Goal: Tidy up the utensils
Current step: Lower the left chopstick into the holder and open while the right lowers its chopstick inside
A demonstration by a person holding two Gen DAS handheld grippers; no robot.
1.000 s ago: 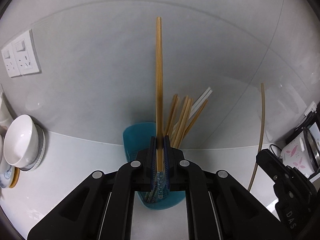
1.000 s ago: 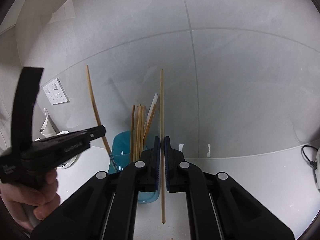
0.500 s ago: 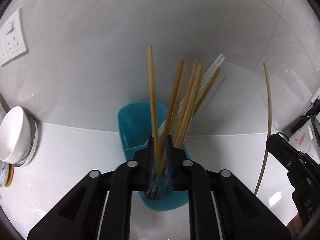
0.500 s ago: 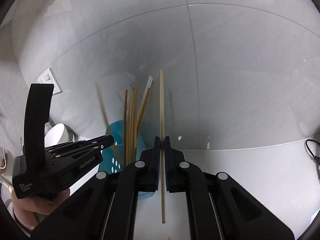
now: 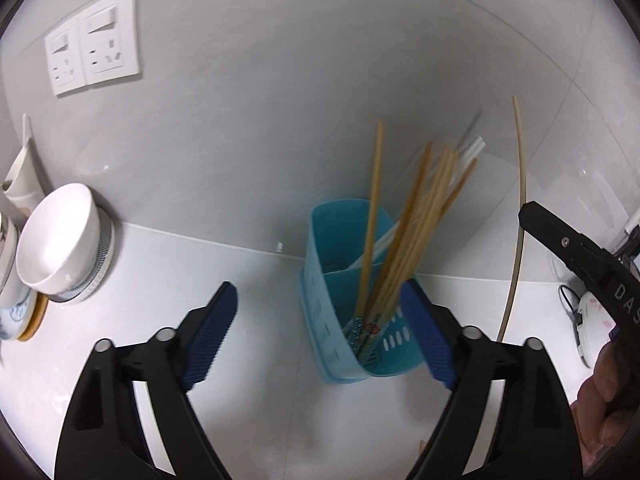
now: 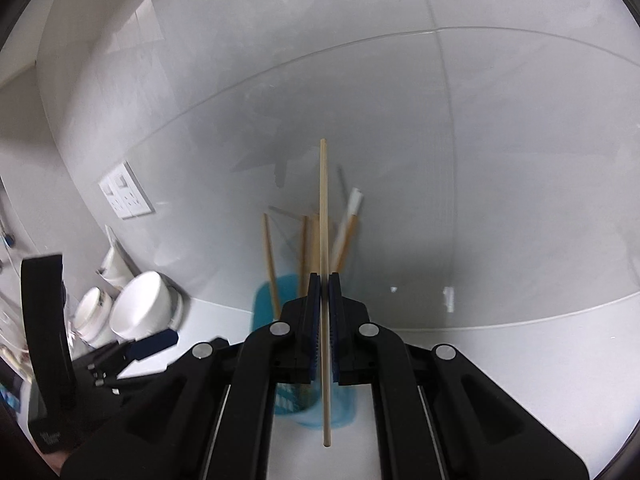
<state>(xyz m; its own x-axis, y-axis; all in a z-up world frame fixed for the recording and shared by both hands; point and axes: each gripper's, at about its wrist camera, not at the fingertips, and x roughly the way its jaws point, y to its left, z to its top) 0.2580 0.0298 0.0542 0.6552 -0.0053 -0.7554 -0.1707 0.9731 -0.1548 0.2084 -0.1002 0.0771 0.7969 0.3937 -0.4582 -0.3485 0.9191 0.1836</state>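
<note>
Left claw: our left claw (image 5: 316, 312) is opening, its blue pads wide apart and gripping nothing; the blue holder stands partly between them, untouched.
Right claw: our right claw (image 6: 324, 300) is clamped on a single chopstick (image 6: 323, 208), held upright.
Holder: the blue utensil holder (image 5: 326, 280) stands on the white counter (image 5: 200, 264) near the wall, chopsticks (image 5: 404, 232) leaning inside it.
Left view only: the holder's slotted inside and printed chopstick tips; a hand (image 5: 600, 400) at the right edge.
Right view only: the single chopstick's full length, free end hanging below the pads.
Both views: white bowls (image 5: 60, 240) and wall sockets (image 5: 94, 42) to the left.
</note>
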